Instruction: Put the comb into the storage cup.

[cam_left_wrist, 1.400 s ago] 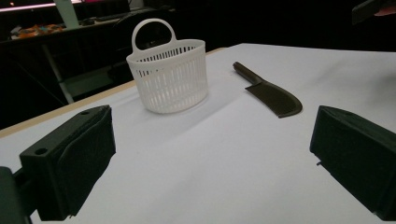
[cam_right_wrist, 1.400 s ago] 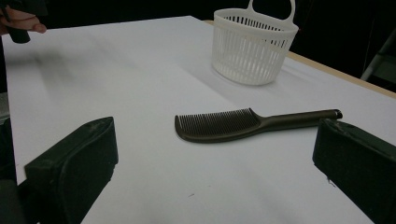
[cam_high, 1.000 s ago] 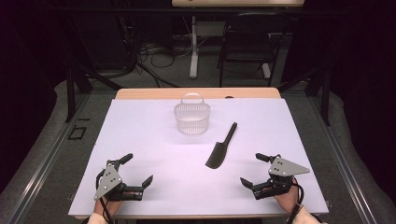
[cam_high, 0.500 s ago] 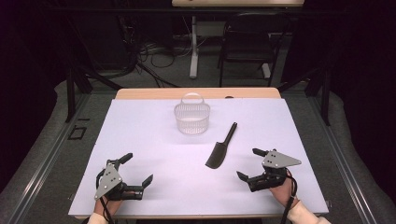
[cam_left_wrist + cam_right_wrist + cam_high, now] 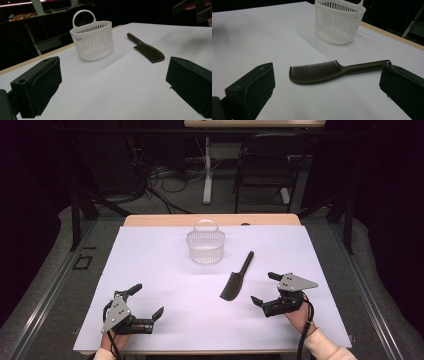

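At the left of the high view, the left gripper (image 5: 148,301) is resting low on the near part of the white table (image 5: 150,265), held by the person's left hand (image 5: 111,338), with its jaws spread wide and nothing between them. In the left gripper view its two black jaws are framing bare table surface, and it is facing the basket and the comb from well back.

Moving toward the middle, a white slotted plastic basket (image 5: 205,246) with a loop handle is standing upright at the far centre of the table, close to the wooden edge (image 5: 165,220). It is sitting well apart from both grippers.

Right of centre, a dark comb (image 5: 236,278) is lying flat on the table, its handle pointing toward the far side and its toothed end nearer the person. It is lying near the basket but not touching it.

At the right, the right gripper (image 5: 265,289) is hovering just beside the comb's toothed end, jaws gaping wide and gripping nothing. In the right gripper view the comb (image 5: 332,71) is lying ahead between the two open jaws, teeth facing away, with the basket (image 5: 339,21) standing beyond it.
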